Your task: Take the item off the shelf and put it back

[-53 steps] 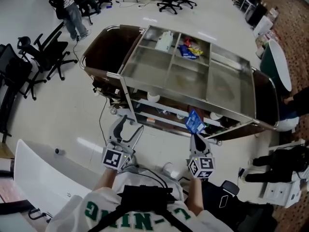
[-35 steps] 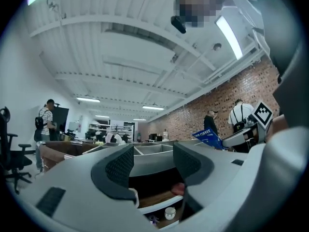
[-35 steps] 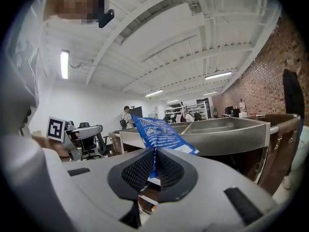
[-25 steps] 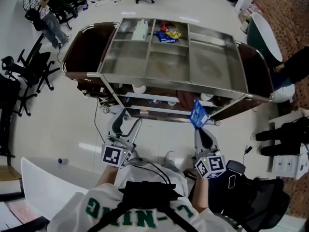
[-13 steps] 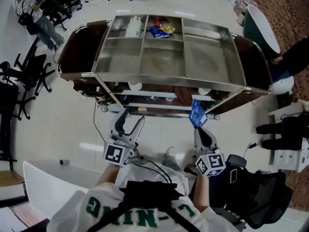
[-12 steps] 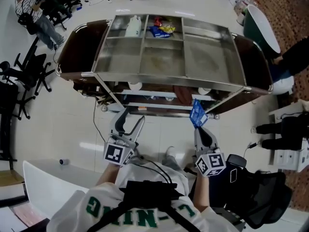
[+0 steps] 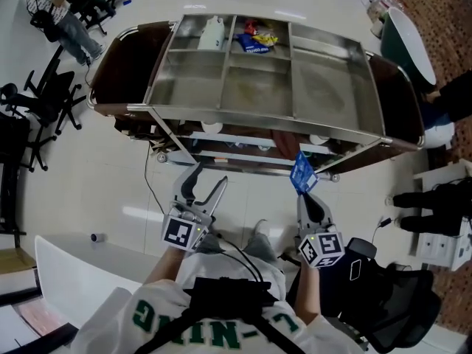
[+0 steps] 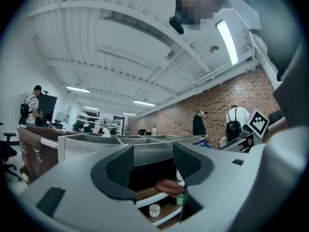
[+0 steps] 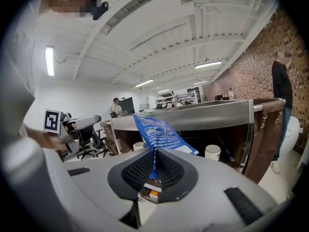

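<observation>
**A:** The blue packet (image 7: pixel 302 174) stays pinched in the right gripper (image 7: pixel 303 192). It's the same clamp as in every earlier frame, jaws closed on its lower edge, so it stands up like a little flag.

**B:** So what's different?

**A:** Mostly the framing. Two seconds back the steel cart (image 7: pixel 265 116) lay skewed across the head view, and now it sits square. The left gripper (image 7: pixel 206 181) is much where it was, jaws spread wide with nothing in them.

**B:** What's around?

**A:** In the top tray's far compartments there's a white bottle (image 7: pixel 212 32) and a heap of snack packets (image 7: pixel 256 39). The lower shelf has white cups (image 7: pixel 212 127) and a reddish-brown thing (image 7: pixel 280 140). Office chairs (image 7: pixel 44 102) are off to the left, with a person (image 7: pixel 63 13) standing beyond them.

**B:** Anything in the way?

**A:** In the right gripper view the packet rises in front of the cart's steel tray wall (image 9: pixel 217 115). The shelf opening lies below that, with a white mug (image 9: pixel 212 152) on the right. The left gripper view looks between its open jaws at the shelves, where a small white cup (image 8: pixel 154 210) and a green cup (image 8: pixel 179 198) sit.

**B:** And the packet against the tools?

**A:** It sticks up past the right jaws' tips, leaning left in that gripper's view. It's just short of the cart's front edge, towards the right corner, and well apart from the left gripper.
</observation>
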